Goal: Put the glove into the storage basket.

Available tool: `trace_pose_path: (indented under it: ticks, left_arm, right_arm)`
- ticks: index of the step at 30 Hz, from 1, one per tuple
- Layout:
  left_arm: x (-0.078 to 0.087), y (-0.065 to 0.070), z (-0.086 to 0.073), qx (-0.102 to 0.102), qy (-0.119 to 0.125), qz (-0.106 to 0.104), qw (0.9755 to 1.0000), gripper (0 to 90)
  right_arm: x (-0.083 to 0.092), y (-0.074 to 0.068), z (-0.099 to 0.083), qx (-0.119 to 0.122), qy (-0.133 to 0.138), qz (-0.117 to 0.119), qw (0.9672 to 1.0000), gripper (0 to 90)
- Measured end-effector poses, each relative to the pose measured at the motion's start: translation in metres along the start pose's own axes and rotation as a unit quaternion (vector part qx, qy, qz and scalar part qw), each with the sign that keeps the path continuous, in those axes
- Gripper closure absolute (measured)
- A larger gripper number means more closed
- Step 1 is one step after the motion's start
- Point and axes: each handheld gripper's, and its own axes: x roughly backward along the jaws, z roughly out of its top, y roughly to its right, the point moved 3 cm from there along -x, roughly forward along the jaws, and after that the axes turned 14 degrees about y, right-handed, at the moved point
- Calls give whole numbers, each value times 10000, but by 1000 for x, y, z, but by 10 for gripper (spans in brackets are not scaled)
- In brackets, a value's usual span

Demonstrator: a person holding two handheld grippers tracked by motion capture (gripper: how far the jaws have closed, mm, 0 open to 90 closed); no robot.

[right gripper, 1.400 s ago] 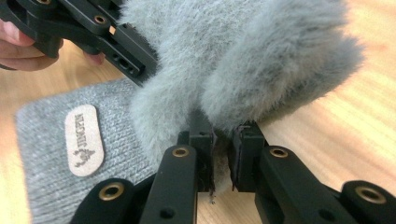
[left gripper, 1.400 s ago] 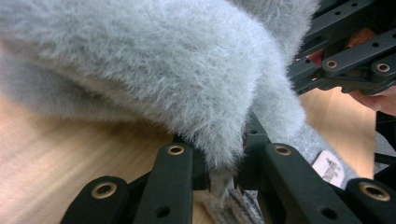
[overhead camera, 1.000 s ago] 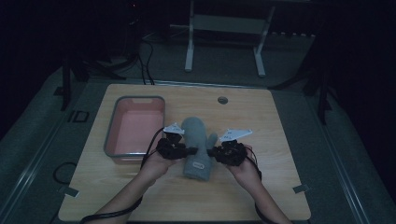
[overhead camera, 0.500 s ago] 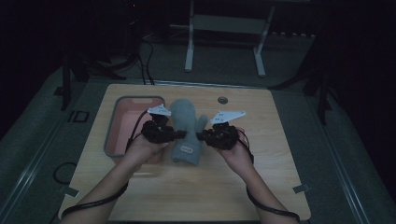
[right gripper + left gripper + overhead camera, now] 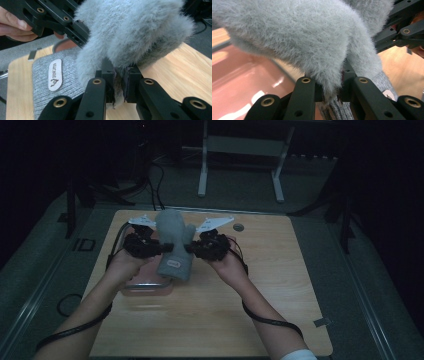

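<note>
Left gripper view: the left gripper [image 5: 331,93] has its jaws clamped on the fuzzy edge of the grey mitten [image 5: 294,37], and the right gripper [image 5: 118,86] is clamped on the opposite edge. High view: the mitten hangs between both, long axis running away from the person, cuff nearest, apparently above the pink tray [image 5: 145,287], neither hand nearer.

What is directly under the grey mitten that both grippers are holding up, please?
Below the mitten lie the pink tray and wooden table; the mitten and hands hide much of the tray.
</note>
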Motion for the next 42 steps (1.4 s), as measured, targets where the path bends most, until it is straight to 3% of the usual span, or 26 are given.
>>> trace_pose_path:
  ticks: [6, 11, 15, 18, 22, 27, 37, 39, 42]
  left_arm:
    - [18, -26, -4, 107, -23, 268, 9996, 796]
    - [22, -48, -18, 252, -160, 444, 9986, 796]
    - [15, -62, -37, 279, -286, 475, 9981, 794]
    - [6, -71, -52, 422, -376, 481, 9972, 794]
    - [-6, -81, -70, 693, -503, 486, 9951, 794]
    - [-17, -88, -84, 756, -758, 630, 9923, 794]
    - [-36, -90, -96, 604, -1537, 1012, 9811, 783]
    - [-41, -90, -98, 586, -1742, 1077, 9771, 756]
    - [-46, -92, -99, 535, -2033, 1320, 9687, 654]
  right_arm:
    - [-33, -4, 12, -5, -12, 180, 9998, 819]
    - [-64, -6, 9, -26, -132, 248, 9996, 820]
    - [-84, -5, -4, -104, -304, 253, 9992, 819]
    - [-96, -2, -18, -190, -458, 233, 9985, 819]
    - [-110, 3, -36, -319, -661, 185, 9971, 819]
    - [-125, 6, -52, -350, -987, 114, 9944, 819]
    - [-145, 7, -71, -258, -1500, -52, 9883, 790]
    - [-147, 8, -73, -305, -1597, -79, 9867, 764]
    - [-147, 8, -71, -311, -1565, -64, 9872, 681]
